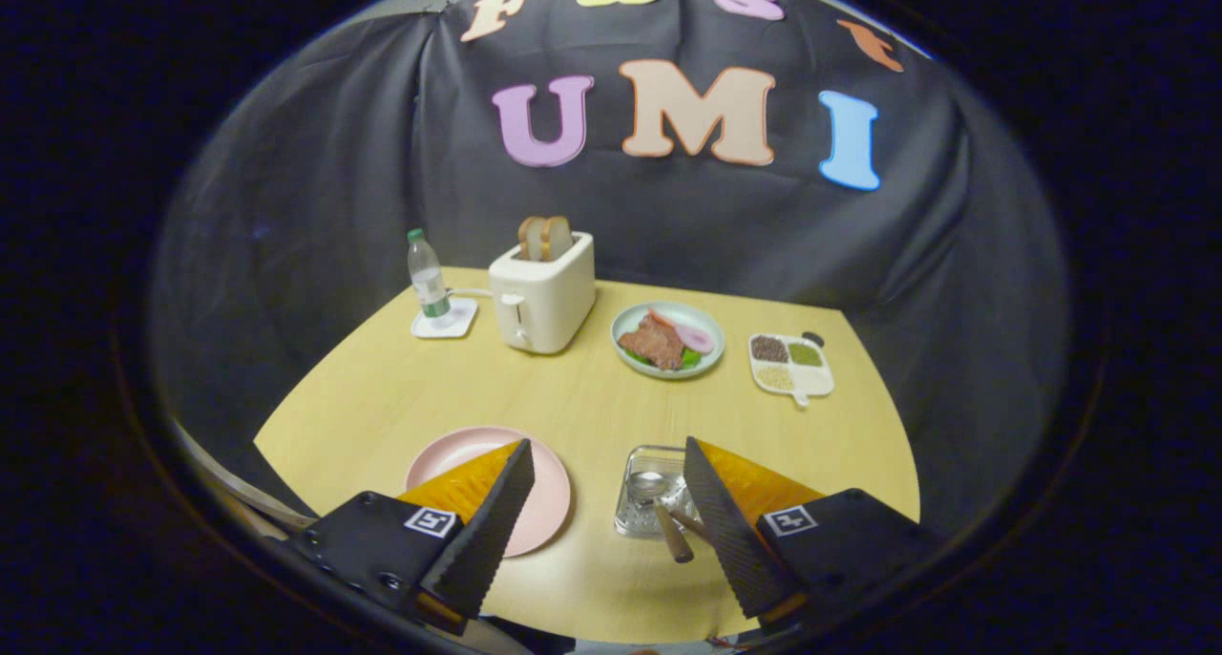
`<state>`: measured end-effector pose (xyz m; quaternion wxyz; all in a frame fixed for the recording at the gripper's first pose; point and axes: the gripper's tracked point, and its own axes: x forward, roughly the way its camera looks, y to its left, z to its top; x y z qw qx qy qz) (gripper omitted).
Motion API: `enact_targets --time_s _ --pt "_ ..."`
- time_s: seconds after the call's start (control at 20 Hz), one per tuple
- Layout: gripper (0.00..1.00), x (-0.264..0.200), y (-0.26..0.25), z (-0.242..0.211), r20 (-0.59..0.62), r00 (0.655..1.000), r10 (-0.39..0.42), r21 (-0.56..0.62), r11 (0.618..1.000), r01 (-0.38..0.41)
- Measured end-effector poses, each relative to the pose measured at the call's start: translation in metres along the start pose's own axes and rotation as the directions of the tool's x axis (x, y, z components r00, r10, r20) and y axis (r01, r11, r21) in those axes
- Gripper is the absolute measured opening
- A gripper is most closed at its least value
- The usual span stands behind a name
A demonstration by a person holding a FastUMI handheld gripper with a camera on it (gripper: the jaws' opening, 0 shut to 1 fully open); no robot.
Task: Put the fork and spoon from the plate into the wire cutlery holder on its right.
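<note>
My gripper [606,445] is open, fingers spread wide above the near part of the yellow table [582,407], with nothing between them. A pink plate [544,502] lies partly behind the left finger [492,521]; its visible part is bare. The wire cutlery holder [647,514] stands to the right of the plate, just beside the right finger [726,531]. A spoon [649,486] lies in it, bowl up, its wooden handle [674,540] sticking out toward me. A second thin handle [689,523] leans next to it, partly hidden by the right finger; I cannot tell if it is the fork.
Beyond the fingers stand a white toaster [542,297] with bread slices, a water bottle [427,281] on a white coaster, a green plate of food [668,340] and a divided white dish of grains [790,364]. The table's edge curves close to me.
</note>
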<state>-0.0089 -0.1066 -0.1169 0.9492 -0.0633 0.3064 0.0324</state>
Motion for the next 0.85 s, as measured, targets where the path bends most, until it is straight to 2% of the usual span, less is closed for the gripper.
enact_targets --time_s 0.25,0.45,0.65,0.85 --pt "1.00 -0.030 0.009 0.020 0.198 0.978 -0.071 0.063 0.996 0.059" --pt "1.00 -0.042 0.002 0.030 0.333 0.926 -0.176 0.042 0.984 0.172" --pt "0.99 -0.042 0.002 0.031 0.400 0.886 -0.236 0.065 0.971 0.229" --pt "0.99 -0.041 0.008 0.038 0.434 0.873 -0.224 0.117 0.974 0.191"
